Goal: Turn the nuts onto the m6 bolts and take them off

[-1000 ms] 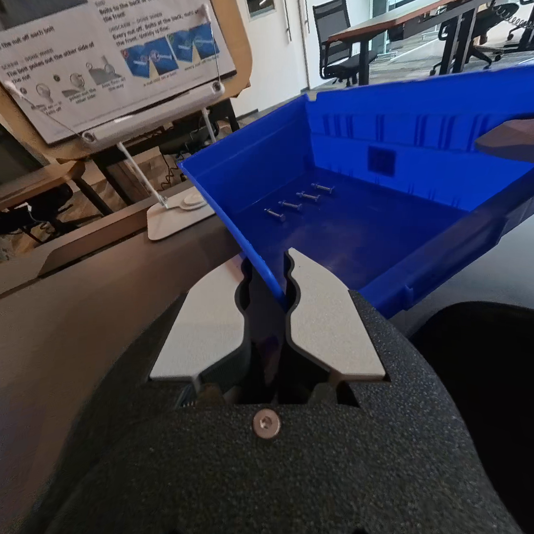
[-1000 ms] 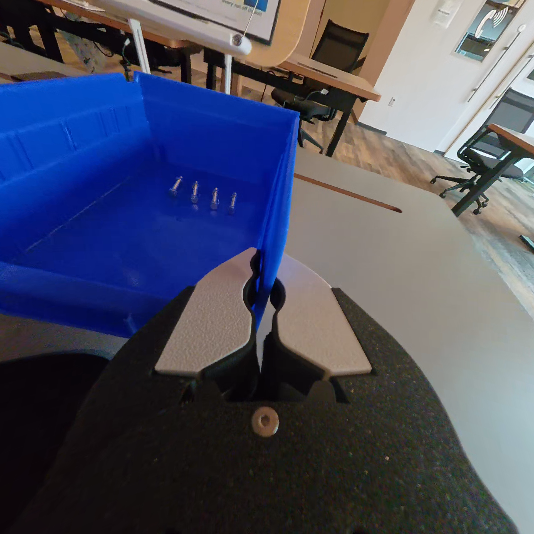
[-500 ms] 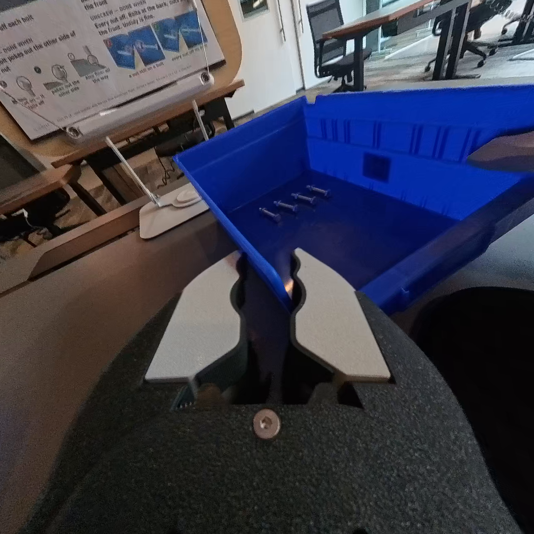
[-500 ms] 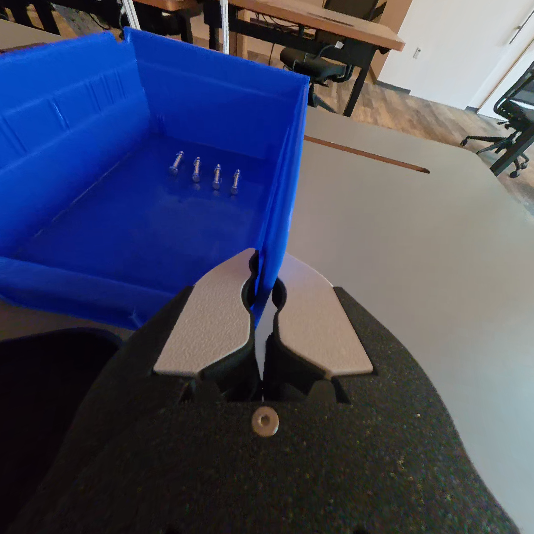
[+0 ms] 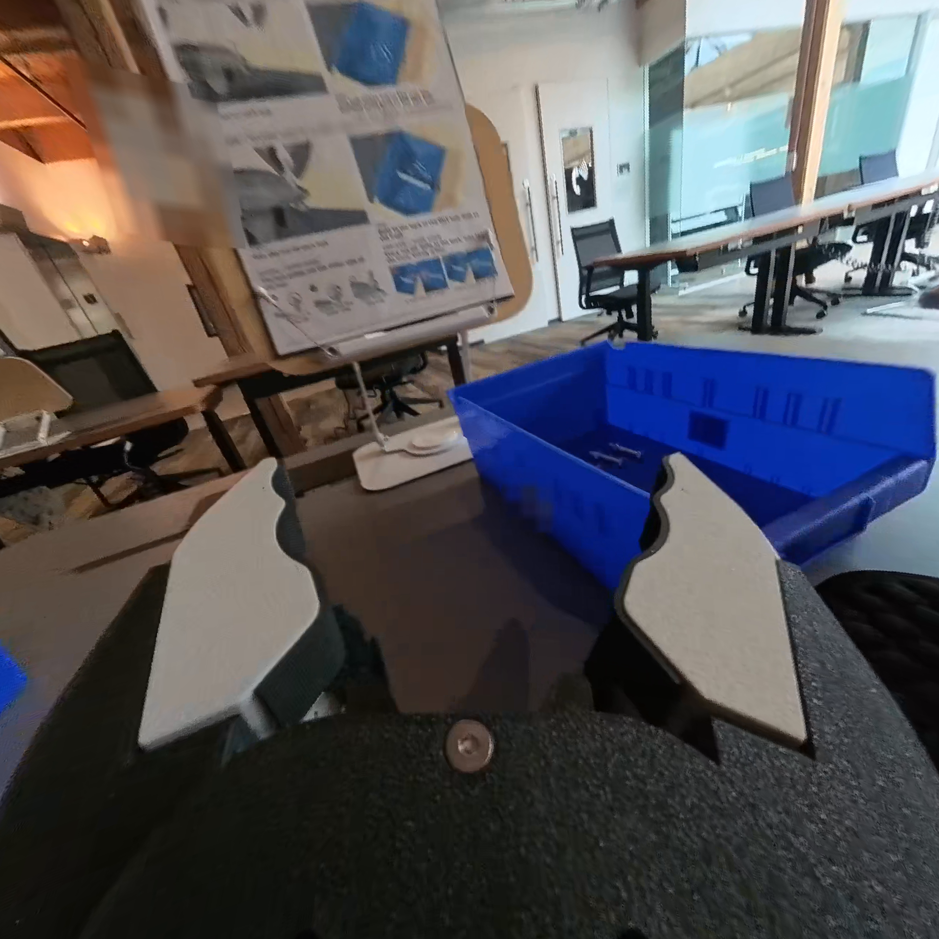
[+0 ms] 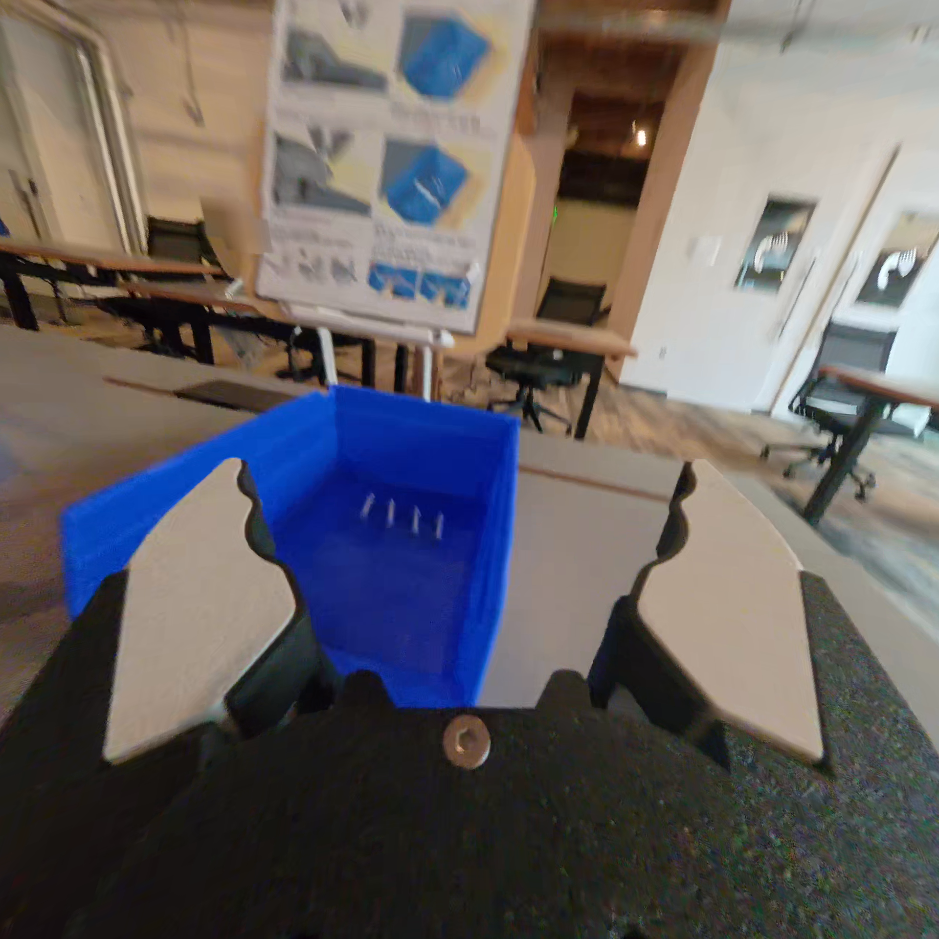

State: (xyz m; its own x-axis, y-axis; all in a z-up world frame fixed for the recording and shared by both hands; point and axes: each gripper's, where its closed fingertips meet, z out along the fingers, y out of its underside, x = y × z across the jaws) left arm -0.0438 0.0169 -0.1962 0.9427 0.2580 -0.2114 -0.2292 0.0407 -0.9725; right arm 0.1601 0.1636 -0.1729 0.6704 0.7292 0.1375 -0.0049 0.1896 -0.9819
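A blue plastic bin (image 5: 549, 488) stands on the grey table, ahead and to the right in the left wrist view. Small silver bolts (image 5: 617, 454) lie in a row on its floor. My left gripper (image 5: 470, 482) is open wide and empty, held back from the bin's left wall. In the right wrist view the bin (image 6: 416, 447) is ahead and left of centre, with several bolts (image 6: 401, 521) in a row inside. My right gripper (image 6: 460, 482) is open wide and empty, back from the bin's right wall. No nuts show.
A white stand (image 5: 406, 457) with a printed instruction sheet (image 5: 345, 193) rises just behind the bin; it also shows in the right wrist view (image 6: 376, 167). Grey table top (image 6: 584, 533) lies right of the bin. Desks and office chairs stand farther back.
Both grippers were shut on the bin's side walls, left on the left wall, right on the right wall. Both have let go, opened wide and drawn back and up from the bin.
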